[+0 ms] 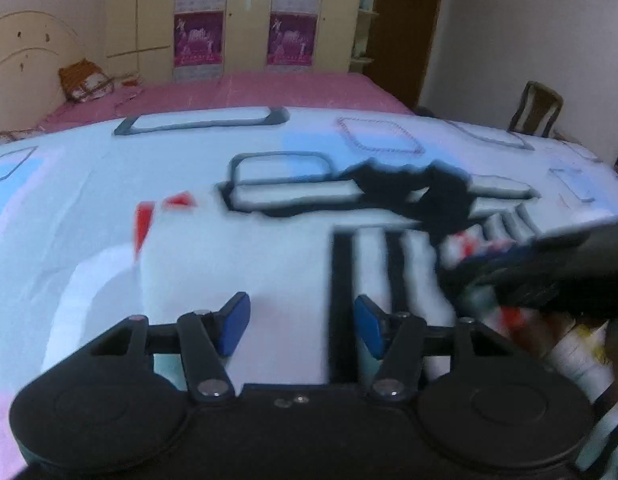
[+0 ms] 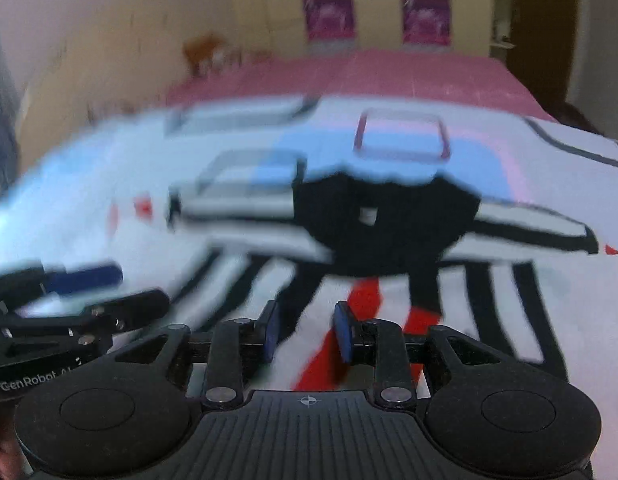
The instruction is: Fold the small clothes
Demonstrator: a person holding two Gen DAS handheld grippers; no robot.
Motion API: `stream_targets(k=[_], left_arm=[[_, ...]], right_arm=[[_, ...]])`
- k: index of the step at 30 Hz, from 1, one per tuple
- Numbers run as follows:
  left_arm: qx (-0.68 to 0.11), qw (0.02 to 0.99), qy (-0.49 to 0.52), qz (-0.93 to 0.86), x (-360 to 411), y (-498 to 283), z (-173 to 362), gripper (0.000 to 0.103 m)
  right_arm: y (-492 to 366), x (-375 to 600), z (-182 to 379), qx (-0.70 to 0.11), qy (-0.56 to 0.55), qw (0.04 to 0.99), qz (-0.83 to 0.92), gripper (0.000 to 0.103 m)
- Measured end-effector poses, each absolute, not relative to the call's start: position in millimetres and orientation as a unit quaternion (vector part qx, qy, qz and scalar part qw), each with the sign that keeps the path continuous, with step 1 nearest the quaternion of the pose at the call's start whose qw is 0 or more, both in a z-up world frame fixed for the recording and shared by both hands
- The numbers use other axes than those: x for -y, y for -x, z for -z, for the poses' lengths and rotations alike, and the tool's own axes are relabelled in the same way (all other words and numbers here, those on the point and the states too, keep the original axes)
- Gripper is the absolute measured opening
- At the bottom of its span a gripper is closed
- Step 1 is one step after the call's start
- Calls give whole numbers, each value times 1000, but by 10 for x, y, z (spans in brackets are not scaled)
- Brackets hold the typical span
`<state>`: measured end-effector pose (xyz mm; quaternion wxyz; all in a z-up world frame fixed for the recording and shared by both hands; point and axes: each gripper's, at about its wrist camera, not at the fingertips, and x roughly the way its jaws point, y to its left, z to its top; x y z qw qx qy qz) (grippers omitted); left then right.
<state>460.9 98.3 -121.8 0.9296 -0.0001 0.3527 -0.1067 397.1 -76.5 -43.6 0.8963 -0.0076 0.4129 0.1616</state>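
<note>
A small black garment [image 1: 421, 192] lies crumpled on a patterned white bedsheet [image 1: 189, 240]. It shows wider and flatter in the right wrist view [image 2: 385, 220], with a small white label in its middle. My left gripper [image 1: 301, 324] is open and empty, low over the sheet, short of the garment and to its left. My right gripper [image 2: 305, 332] is open and empty, just in front of the garment's near edge. The right gripper shows as a dark blur at the right of the left wrist view [image 1: 549, 272]. The left gripper shows at the left of the right wrist view [image 2: 69, 300].
The sheet has black stripes, grey outlined boxes and red marks [image 2: 357, 320]. A pink bedspread [image 1: 249, 92] lies behind it, with an orange pillow [image 1: 85, 80] by the headboard. A wardrobe [image 1: 245, 16] stands behind the bed. A wooden chair [image 1: 537, 108] stands at the right.
</note>
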Motion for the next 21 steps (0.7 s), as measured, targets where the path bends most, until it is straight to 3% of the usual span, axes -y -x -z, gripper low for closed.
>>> stream_targets(k=[6,11,17,21], left_arm=[[-344,935,-7,86,-1285,-4416,1151,51],[-314,943,8,108,-952,-4229,860,54],[-344,931,-65,100,-610,-4151,1172,56],[-350,929,-16,120,-1025,-4114,1219,47]], right_arm=[[-3767,1457,400,-424,-30,901,-84,29],[-3496,1293,72,-383,-60,914,-121,29],[-3386,964,350,-407,1,900,-155,29],[-3340,1490,409,-408,-2,911,-65,29]])
